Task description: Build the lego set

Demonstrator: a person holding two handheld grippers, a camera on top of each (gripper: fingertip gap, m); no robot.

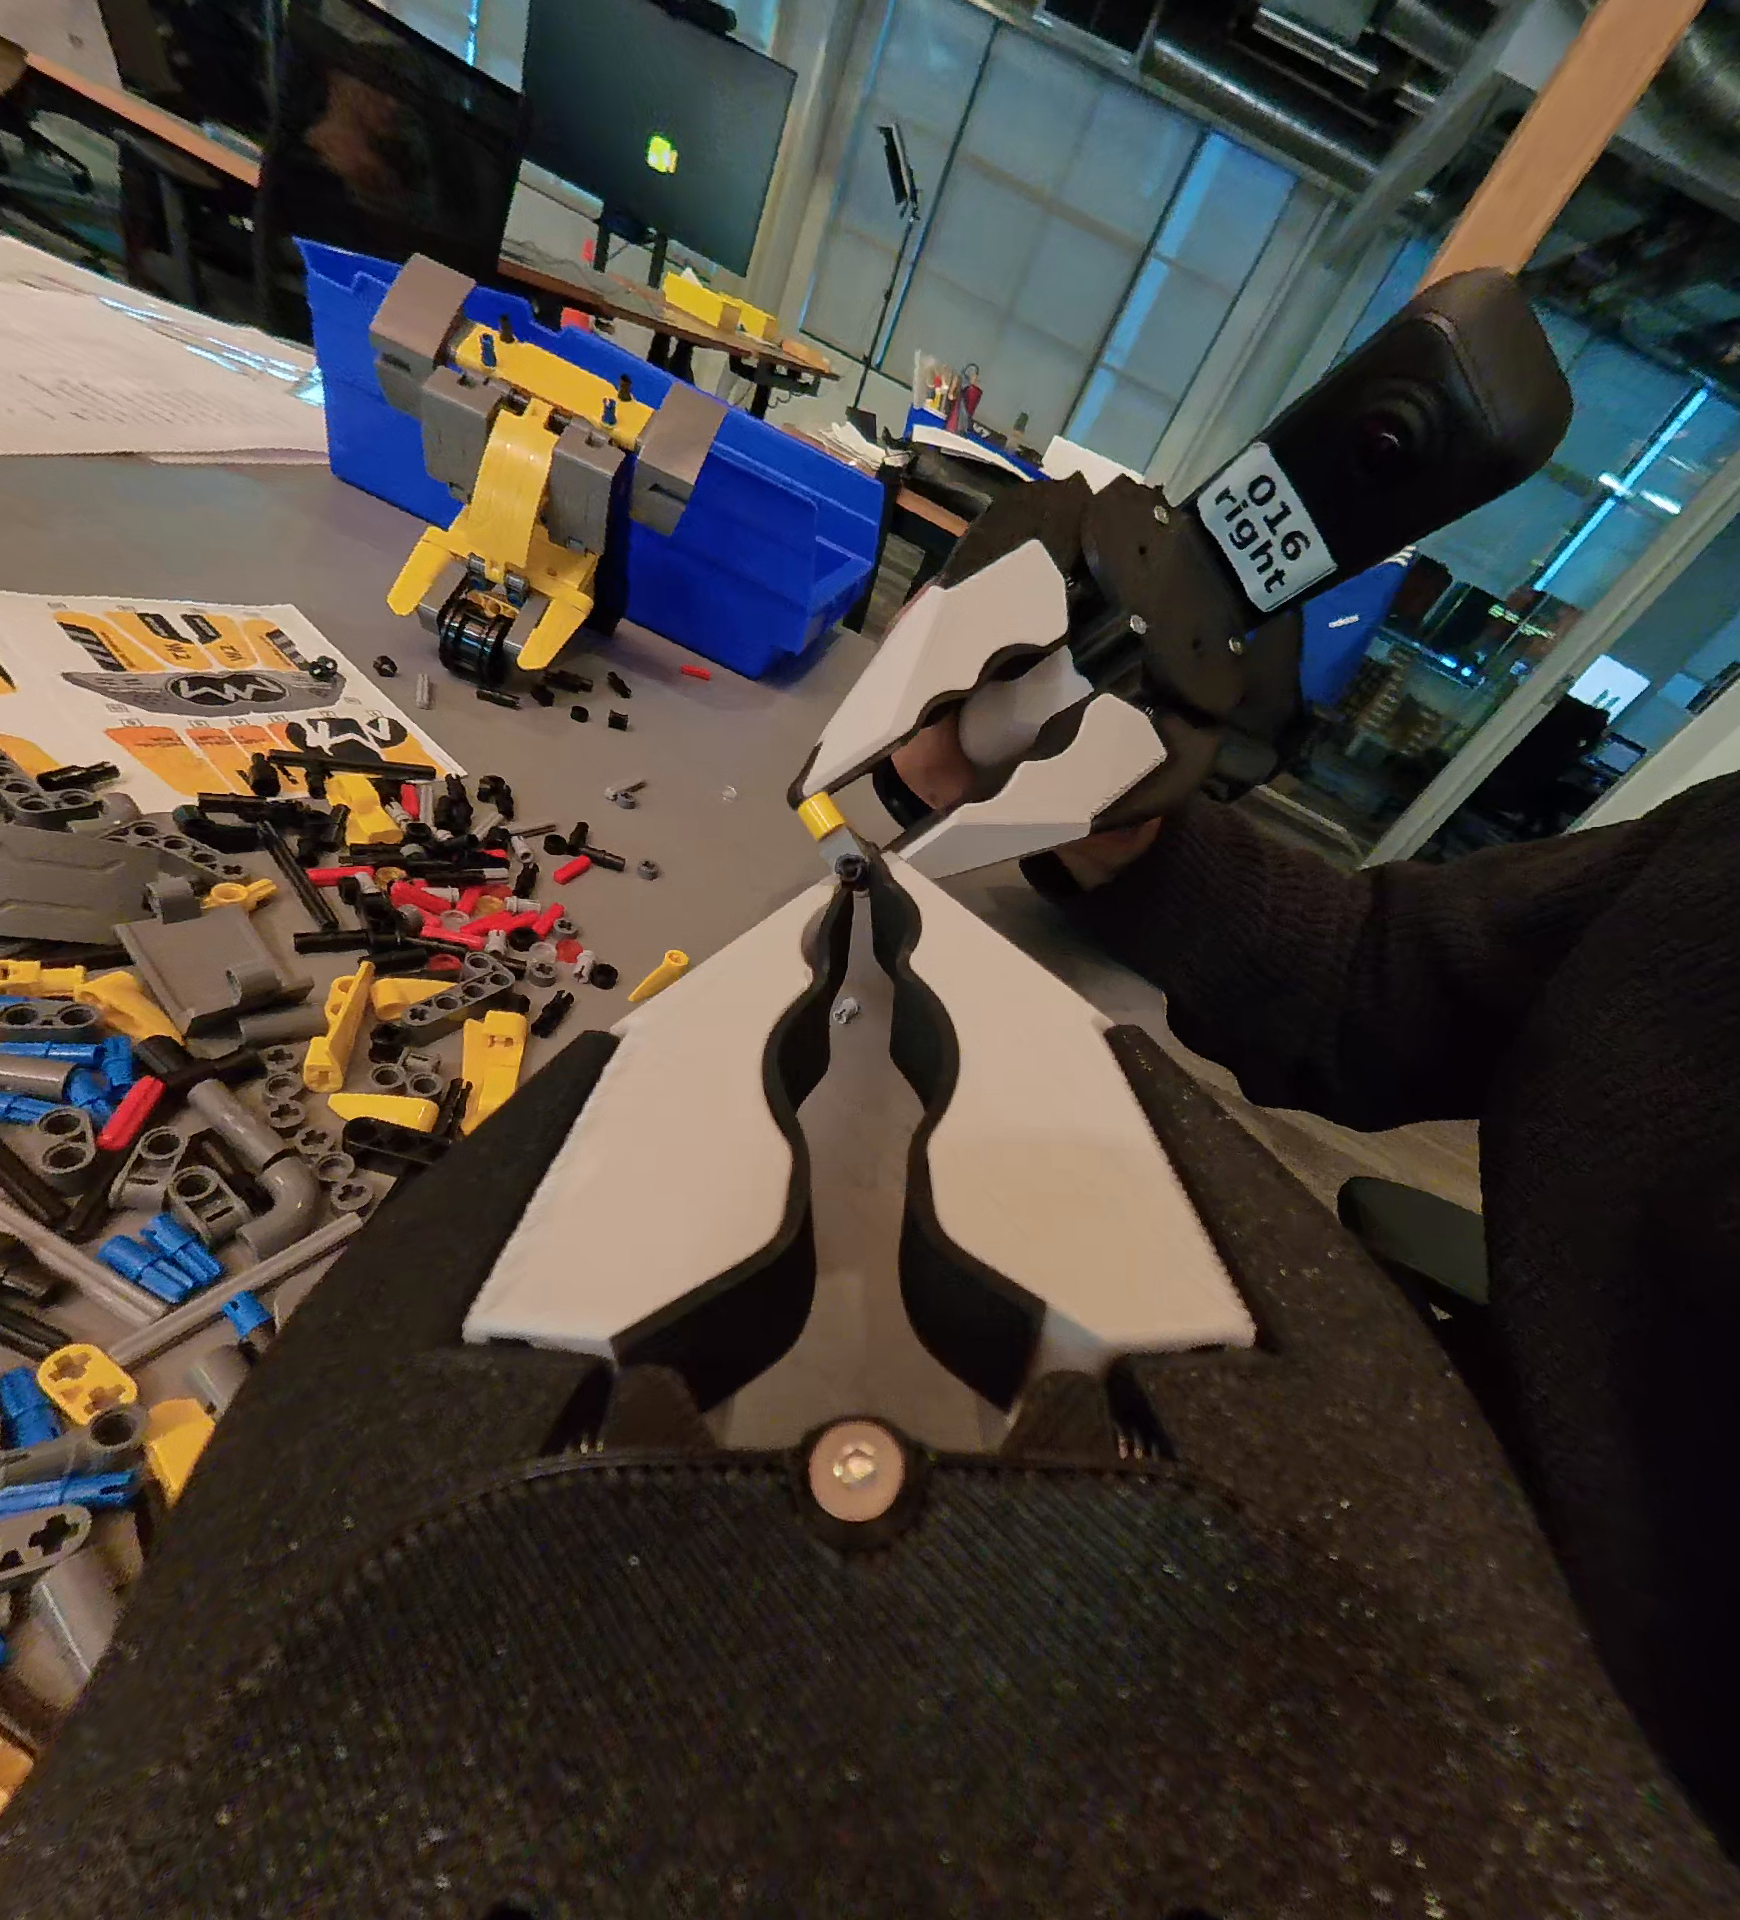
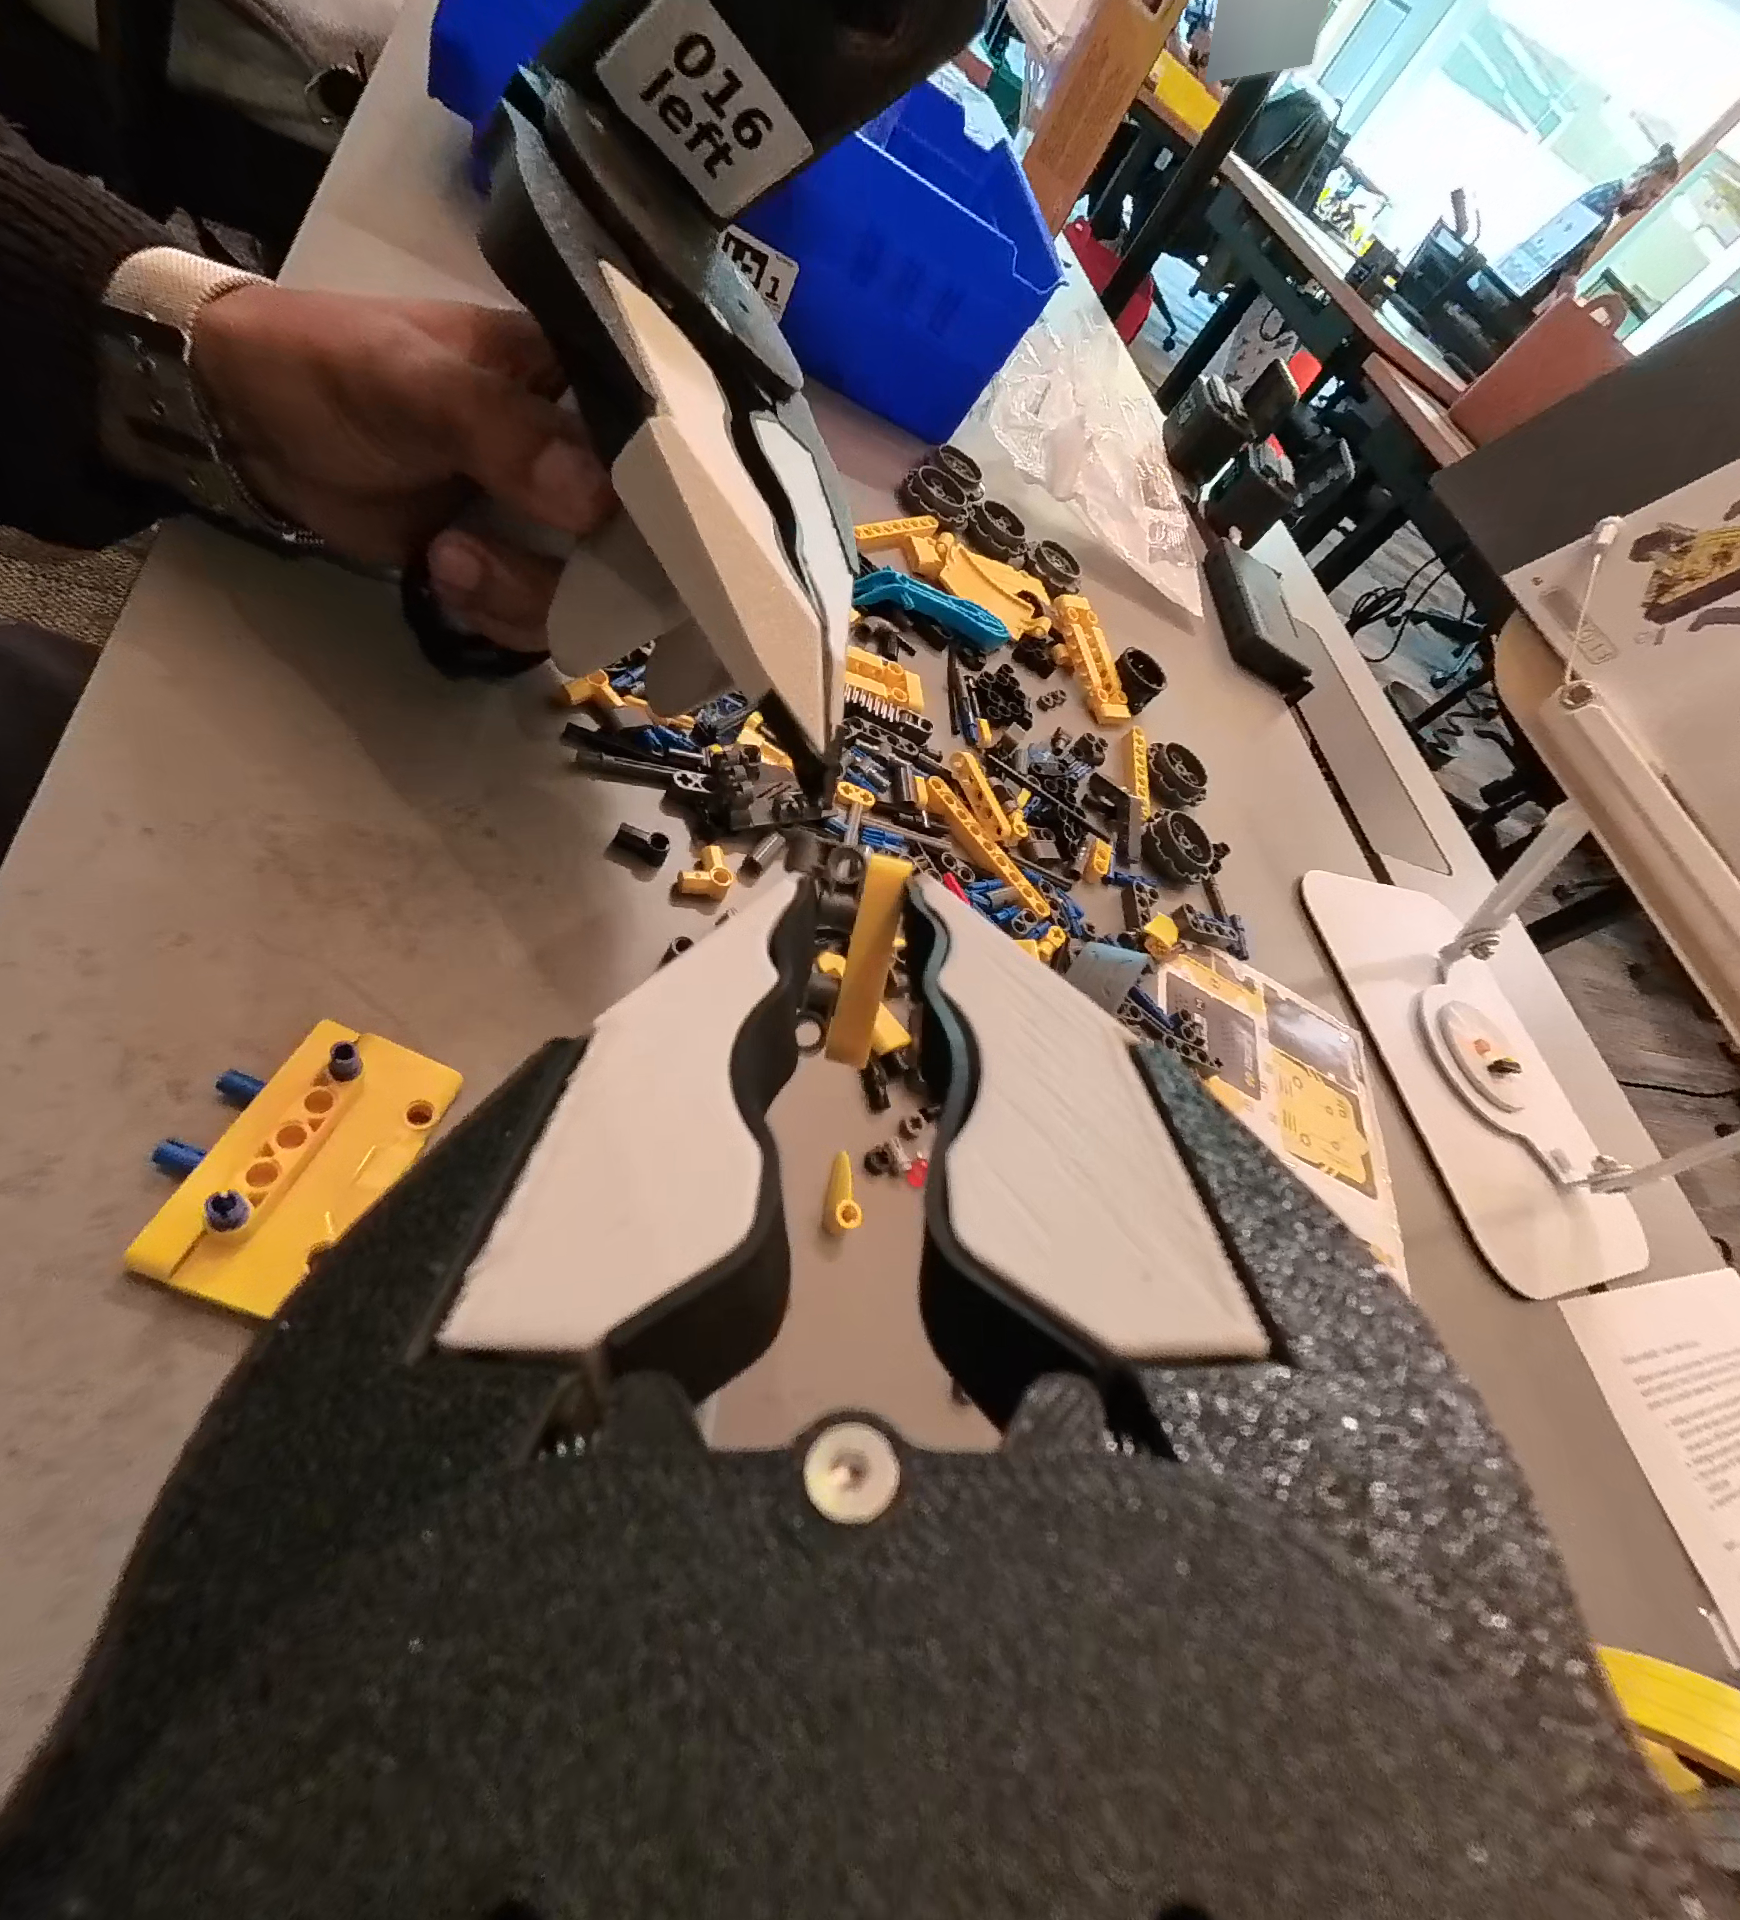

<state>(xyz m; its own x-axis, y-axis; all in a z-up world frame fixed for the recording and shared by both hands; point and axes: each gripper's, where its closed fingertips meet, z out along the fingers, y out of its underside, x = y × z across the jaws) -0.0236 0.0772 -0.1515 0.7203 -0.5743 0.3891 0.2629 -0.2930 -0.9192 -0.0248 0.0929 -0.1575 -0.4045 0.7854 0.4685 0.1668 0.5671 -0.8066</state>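
In the left wrist view my left gripper [image 1: 853, 878] is shut on a small black pin [image 1: 850, 868] at its fingertips. My right gripper [image 1: 850, 826] comes in from the upper right and meets it tip to tip, shut on a yellow beam [image 1: 822, 816] with a grey end. In the right wrist view my right gripper [image 2: 858, 888] clamps that yellow beam [image 2: 871, 956] upright between its fingers, with a dark grey connector [image 2: 842, 864] at the beam's top. The left gripper [image 2: 824, 764] points down onto that connector. Both are held above the grey table [image 2: 274, 831].
Loose yellow, black, grey, blue and red parts [image 1: 222, 1039] are piled to the left. A part-built yellow and grey model [image 1: 533, 468] leans on a blue bin [image 1: 762, 540] behind a sticker sheet [image 1: 170, 675]. A yellow panel with blue pins [image 2: 294, 1153] lies nearby. A booklet stand [image 2: 1468, 1070] is on the right. The grippers are tip to tip, or close to it.
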